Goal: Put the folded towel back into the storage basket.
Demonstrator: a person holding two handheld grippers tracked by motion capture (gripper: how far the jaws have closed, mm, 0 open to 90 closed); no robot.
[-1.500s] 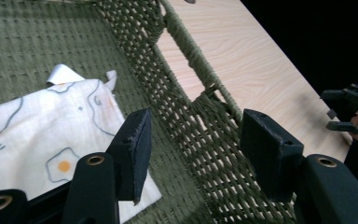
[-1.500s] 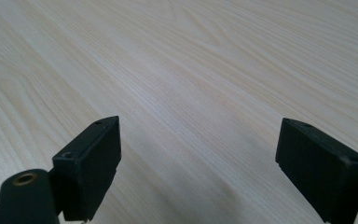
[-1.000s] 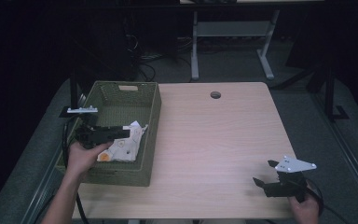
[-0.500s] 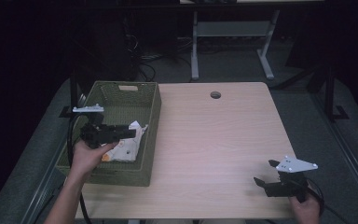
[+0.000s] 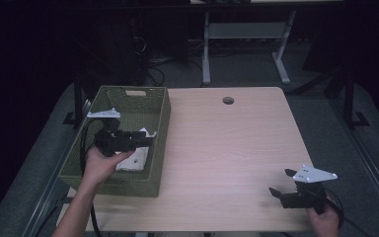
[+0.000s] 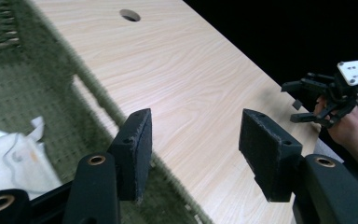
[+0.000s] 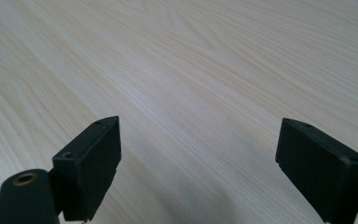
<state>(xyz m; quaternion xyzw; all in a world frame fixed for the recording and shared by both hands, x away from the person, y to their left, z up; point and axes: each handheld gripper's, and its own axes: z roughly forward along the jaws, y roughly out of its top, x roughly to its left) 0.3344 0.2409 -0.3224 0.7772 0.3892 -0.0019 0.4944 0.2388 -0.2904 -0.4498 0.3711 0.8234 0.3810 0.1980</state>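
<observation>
Dim room, dark floor, metal desk legs behind; pale wood-grain table (image 5: 227, 148) as work surface. Landmark: olive-green woven rectangular basket (image 5: 128, 101) at the table's left edge.

Inside the basket, toward its near right corner: crumpled white paper or cloth wrapper with a faint orange mark (image 6: 14, 158), lying loose on the basket floor. Judged light, soft and easily creased; not fragile, likely to slip or unfold if pinched at a loose flap. Best taken across a bunched fold near its middle, with a firm pinch.

Left gripper (image 6: 193, 154) above the basket's right wall, jaws parted, nothing between the pads, wrapper below and to one side. Right gripper (image 5: 282, 185) well right of the basket near the table's front edge, jaws spread wide, empty, low over bare wood.
</observation>
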